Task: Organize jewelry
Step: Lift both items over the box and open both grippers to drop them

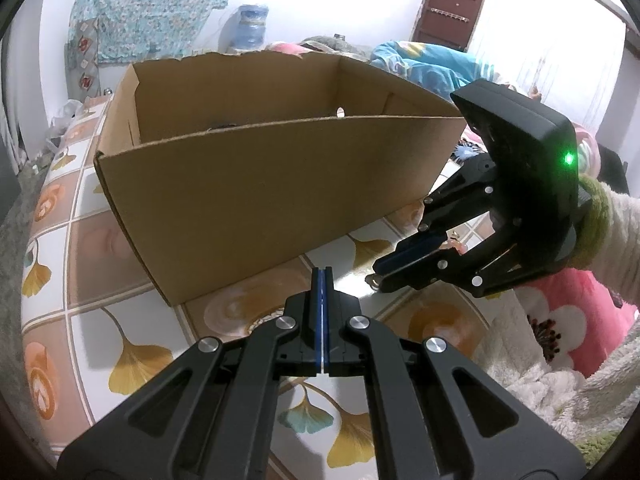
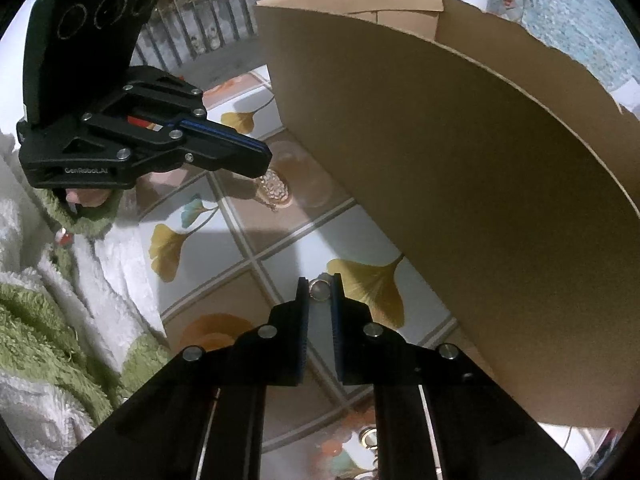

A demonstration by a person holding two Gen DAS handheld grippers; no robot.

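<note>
The open cardboard box [image 1: 256, 184] stands on a ginkgo-patterned tablecloth [image 1: 132, 360], presumably as the bin into which the jewelry goes, so both tools work just in front of its near wall. The right gripper [image 2: 319, 286] points steeply down with its jaws pinched on a small silver ring [image 2: 319, 289], which sits at the fingertips beside the box's base, likely being picked for transfer. The left gripper [image 1: 322, 276] hovers with its jaws pressed together and nothing between them, waiting. A beaded crystal piece [image 2: 275, 189] lies near the box beneath it. Its housing reads "GenRobot.AI" [image 2: 86, 170].
</note>
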